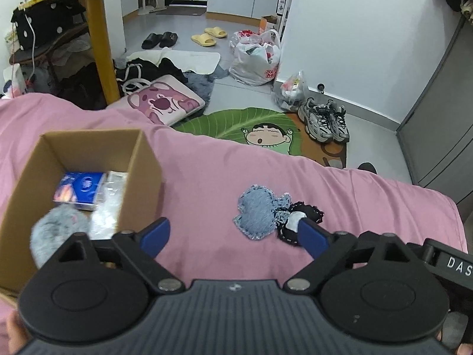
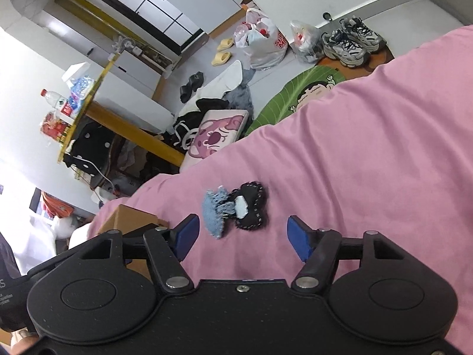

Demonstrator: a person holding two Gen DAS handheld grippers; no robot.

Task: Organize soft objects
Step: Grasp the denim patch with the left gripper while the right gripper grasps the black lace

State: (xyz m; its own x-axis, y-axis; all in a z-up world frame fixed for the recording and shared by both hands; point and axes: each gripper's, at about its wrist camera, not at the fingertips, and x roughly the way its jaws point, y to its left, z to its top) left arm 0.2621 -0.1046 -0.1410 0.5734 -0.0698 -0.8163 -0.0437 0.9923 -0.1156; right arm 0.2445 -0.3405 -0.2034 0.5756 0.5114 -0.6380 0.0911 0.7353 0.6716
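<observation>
A soft denim-blue and black heart-shaped ornament (image 1: 266, 217) lies on the pink bedspread (image 1: 369, 201); it also shows in the right wrist view (image 2: 233, 208). A cardboard box (image 1: 79, 151) stands on the bed at the left, holding a grey fluffy ball (image 1: 59, 230), a blue packet (image 1: 79, 189) and clear plastic wraps. My left gripper (image 1: 235, 236) is open and empty, between the box and the ornament. My right gripper (image 2: 242, 236) is open and empty, just short of the ornament. The box corner shows in the right wrist view (image 2: 130, 219).
Beyond the bed edge are a green leaf cartoon rug (image 1: 254, 124), a pink cushion (image 1: 165, 103), grey sneakers (image 1: 323, 119), plastic bags (image 1: 257, 56), slippers, and a yellow-legged table (image 1: 100, 35) with clutter underneath.
</observation>
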